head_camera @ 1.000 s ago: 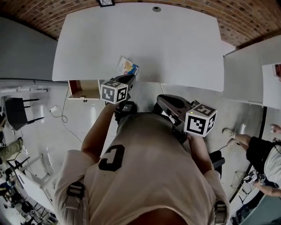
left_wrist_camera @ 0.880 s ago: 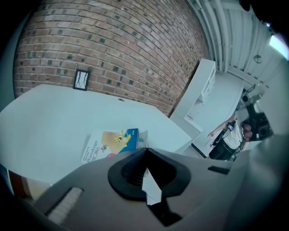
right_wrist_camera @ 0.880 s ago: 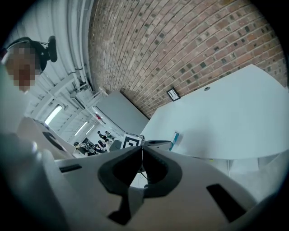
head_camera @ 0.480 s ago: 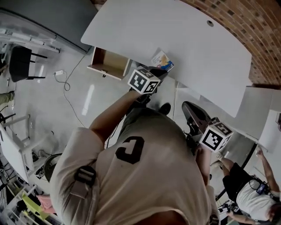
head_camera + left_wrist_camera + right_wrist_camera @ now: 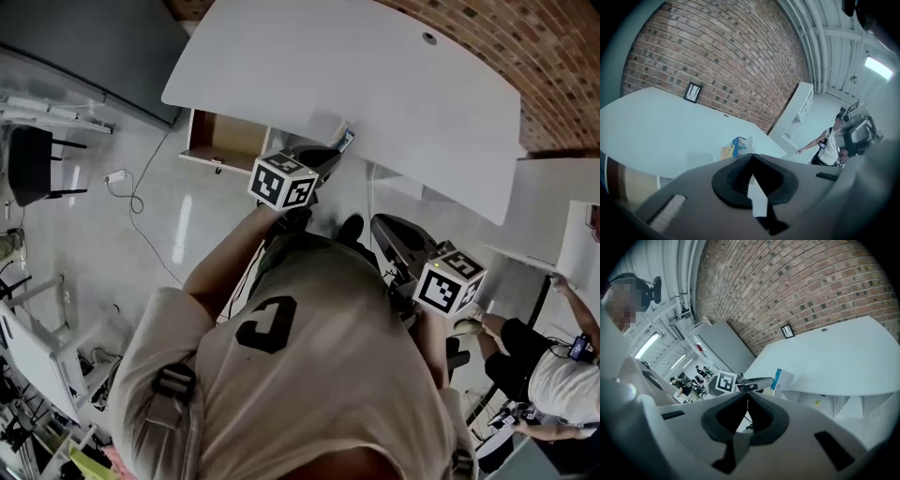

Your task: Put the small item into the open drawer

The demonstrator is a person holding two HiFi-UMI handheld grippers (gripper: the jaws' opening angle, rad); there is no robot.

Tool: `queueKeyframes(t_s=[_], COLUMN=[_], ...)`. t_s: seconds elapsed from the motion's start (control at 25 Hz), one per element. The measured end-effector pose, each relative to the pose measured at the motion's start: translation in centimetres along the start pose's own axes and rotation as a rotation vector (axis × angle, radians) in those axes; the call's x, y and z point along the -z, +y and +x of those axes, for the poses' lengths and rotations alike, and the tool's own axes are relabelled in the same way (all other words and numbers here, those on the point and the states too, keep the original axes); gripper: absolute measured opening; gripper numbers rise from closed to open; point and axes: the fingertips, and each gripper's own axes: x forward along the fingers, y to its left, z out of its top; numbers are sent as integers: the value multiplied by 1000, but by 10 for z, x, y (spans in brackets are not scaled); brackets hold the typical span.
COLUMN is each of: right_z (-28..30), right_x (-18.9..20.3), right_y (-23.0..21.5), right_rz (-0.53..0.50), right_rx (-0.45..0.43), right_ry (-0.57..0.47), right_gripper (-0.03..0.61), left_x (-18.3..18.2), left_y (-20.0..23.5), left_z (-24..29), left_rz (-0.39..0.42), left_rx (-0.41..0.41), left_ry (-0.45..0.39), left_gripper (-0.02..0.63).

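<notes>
Fingers stay together, empty, on left gripper [image 5: 751, 156] and right gripper [image 5: 747, 394]; left now hides more of the small box [image 5: 344, 138]

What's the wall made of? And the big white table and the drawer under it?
The wall is brick: reddish blocks with pale mortar lines. The table top looks like smooth matte white laminate or painted board. The drawer looks wooden inside: tan-brown, with a white rim.

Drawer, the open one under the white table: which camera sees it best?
The head view: it looks down into the open drawer, showing its wooden inside. The left gripper view catches only a tan sliver, probably the drawer, at lower left. The right gripper view shows none of it.
</notes>
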Motion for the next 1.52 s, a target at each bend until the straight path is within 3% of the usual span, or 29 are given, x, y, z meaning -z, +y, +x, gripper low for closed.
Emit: queueKeyframes(t_s=[0.2, 0.4, 0.72, 0.96, 1.2, 1.32, 1.52], right_z=[-6, -9, -41, -46, -37, -30, -34], right_x=[11, 18, 24, 49, 78, 81, 74], right_y=[0, 3, -7, -2, 24, 25, 13], right_rz=[52, 30, 46, 90, 81, 68, 93], right_rx=[11, -29, -124, -252, -303, -359, -310], right_ry=[-18, -6, -40, -24, -14, 21, 11], right_gripper=[5, 5, 5, 5, 5, 5, 5], left_x=[1, 2, 2, 20, 50, 55, 62], left_y=[-7, -10, -6, -1, 2, 1, 16], left_z=[-18, -40, -86, -129, -169, -181, -158], left_rz=[26, 42, 25, 39, 13, -13, 5], left_rx=[19, -18, -202, -364, -422, -495, -445], left_ry=[5, -14, -41, -17, 17, 38, 78], left_gripper=[3, 3, 3, 3, 3, 3, 3])
